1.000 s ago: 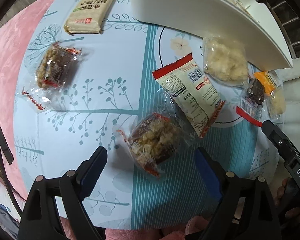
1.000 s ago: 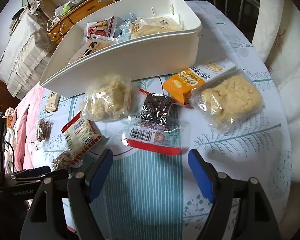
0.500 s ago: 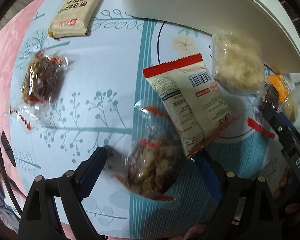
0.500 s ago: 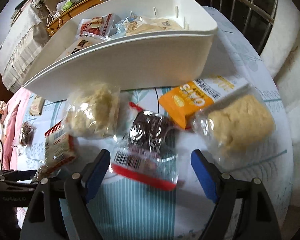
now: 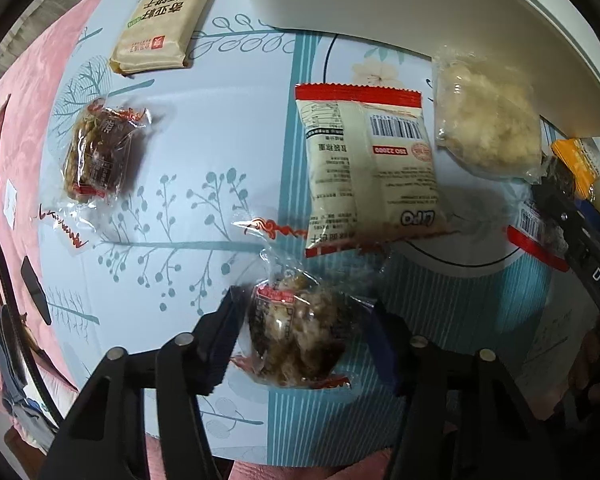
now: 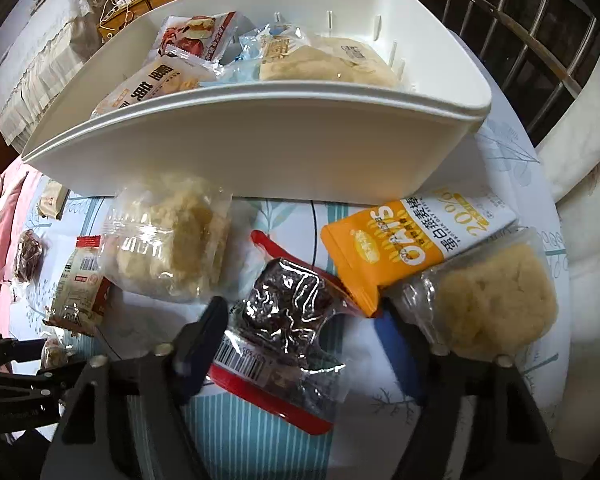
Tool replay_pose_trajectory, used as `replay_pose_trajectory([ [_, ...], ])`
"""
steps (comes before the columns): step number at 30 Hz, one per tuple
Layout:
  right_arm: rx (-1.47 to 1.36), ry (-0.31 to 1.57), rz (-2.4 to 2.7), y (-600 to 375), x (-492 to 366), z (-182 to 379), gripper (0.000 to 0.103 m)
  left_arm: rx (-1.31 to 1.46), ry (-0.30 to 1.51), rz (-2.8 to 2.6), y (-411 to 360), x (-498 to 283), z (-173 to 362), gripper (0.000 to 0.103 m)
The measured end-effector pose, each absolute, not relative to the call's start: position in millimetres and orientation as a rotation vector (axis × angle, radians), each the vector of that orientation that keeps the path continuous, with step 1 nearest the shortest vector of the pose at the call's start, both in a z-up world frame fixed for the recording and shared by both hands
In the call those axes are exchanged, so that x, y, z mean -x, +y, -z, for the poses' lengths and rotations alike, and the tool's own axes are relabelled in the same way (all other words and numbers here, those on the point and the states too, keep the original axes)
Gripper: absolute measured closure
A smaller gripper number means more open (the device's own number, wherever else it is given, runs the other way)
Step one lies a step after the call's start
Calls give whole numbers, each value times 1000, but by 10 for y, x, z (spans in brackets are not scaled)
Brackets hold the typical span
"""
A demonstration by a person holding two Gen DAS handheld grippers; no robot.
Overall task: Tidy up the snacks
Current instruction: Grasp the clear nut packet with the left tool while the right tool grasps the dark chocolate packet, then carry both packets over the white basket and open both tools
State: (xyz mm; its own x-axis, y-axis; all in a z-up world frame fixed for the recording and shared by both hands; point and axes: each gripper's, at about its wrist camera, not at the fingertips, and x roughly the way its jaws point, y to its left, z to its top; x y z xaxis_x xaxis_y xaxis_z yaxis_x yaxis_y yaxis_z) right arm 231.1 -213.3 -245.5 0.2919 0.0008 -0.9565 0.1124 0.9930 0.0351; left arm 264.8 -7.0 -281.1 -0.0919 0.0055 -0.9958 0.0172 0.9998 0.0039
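Note:
A clear-wrapped brown nutty snack (image 5: 300,340) lies on the patterned tablecloth (image 5: 220,140), between the fingers of my left gripper (image 5: 306,336). Its jaws are closing, with the pads right beside the wrapper but not squeezing it. In the right wrist view a dark chocolate-coloured snack in a clear wrapper with a red end (image 6: 288,316) lies between the fingers of my right gripper (image 6: 300,340). Those jaws are closing too, and a gap shows at the right pad. Behind it stands the white bin (image 6: 260,152), with several snack packets inside.
A red-and-white packet (image 5: 368,168), a pale crumbly snack (image 5: 484,128), a beige cracker pack (image 5: 168,16) and another brown snack (image 5: 100,152) lie around. An orange oat bar (image 6: 404,240) and a second pale snack (image 6: 496,304) sit at the right. Pink cloth (image 5: 20,120) borders the table.
Both grippers have come down over their snacks, which now lie between the fingers instead of ahead of them. Both pairs of jaws have narrowed.

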Motion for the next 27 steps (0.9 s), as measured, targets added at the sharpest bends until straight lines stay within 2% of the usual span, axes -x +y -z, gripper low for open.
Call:
replay_pose_trajectory([
  [4,-79,1273,27,-2059,-2309,2428,51,-4,1646,-7,-61,-2602,2787,52],
  [11,-116,1297,48,-2095,-2160,2380,51,-20,1613,13,-16,-2404,2637,53],
  [18,-228,1332,81,-2290,-2051,2341,51,11,1524,54,96,-2237,2176,53],
  [27,-259,1213,29,-2314,-1991,1871,51,17,1398,131,92,-2333,1519,53],
])
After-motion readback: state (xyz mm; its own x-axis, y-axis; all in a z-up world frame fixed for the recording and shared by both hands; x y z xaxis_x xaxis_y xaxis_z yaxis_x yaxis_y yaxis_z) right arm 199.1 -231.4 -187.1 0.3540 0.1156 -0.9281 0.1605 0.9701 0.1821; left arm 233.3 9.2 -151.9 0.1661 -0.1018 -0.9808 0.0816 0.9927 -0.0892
